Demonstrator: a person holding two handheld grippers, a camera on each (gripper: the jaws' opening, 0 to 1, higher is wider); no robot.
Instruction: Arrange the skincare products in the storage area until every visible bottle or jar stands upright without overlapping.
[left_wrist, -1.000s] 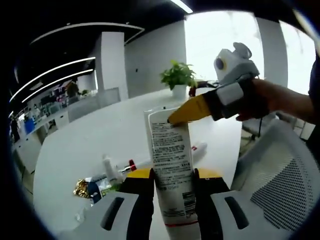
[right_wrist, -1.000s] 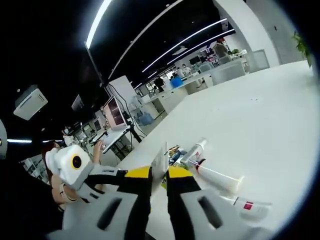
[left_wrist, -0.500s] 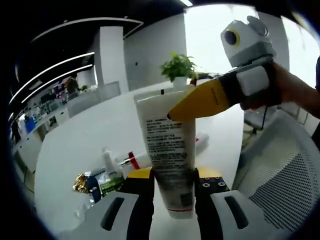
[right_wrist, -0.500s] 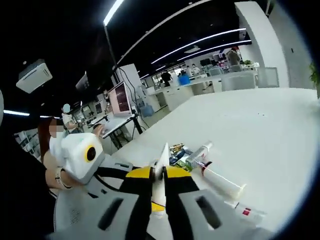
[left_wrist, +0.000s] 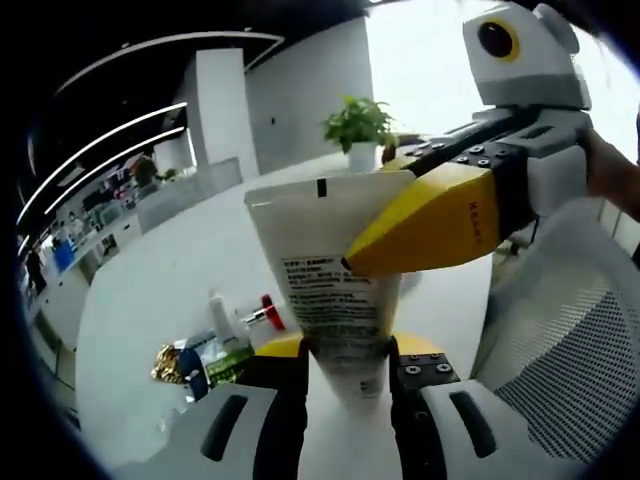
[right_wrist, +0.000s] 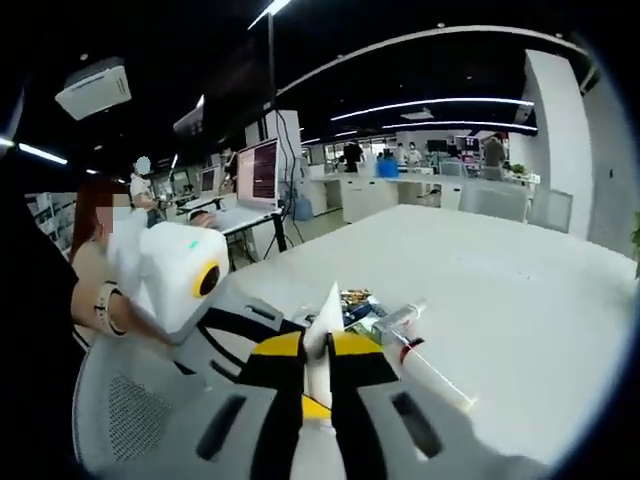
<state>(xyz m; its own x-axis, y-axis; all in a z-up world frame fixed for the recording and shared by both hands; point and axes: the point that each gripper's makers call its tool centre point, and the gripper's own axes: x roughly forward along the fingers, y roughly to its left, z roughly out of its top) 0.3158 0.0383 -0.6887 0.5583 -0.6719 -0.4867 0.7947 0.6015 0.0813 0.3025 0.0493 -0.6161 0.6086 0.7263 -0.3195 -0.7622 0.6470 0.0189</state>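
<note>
Both grippers are clamped on the same white cream tube, held in the air above the white table.

Left gripper: jaws pressed against the tube's lower, narrower end, one on each side. Printed text panel faces the camera; the wide crimped end is at the top.

Right gripper: jaws pinch the flat tube edge-on, so in the right gripper view the tube shows as a thin white sliver between the yellow tips. In the left gripper view the right gripper comes in from the right, its yellow jaw lying across the tube's upper right part, a hand behind it.

Relative to the tube:
- On the table just beyond and left of it: a small pile of products, including a white bottle, a tube with a red band and a green-and-gold packet, all lying down and touching.
- Far behind it: a potted plant at the table's far edge.
- Right of it: a white mesh chair back.
</note>
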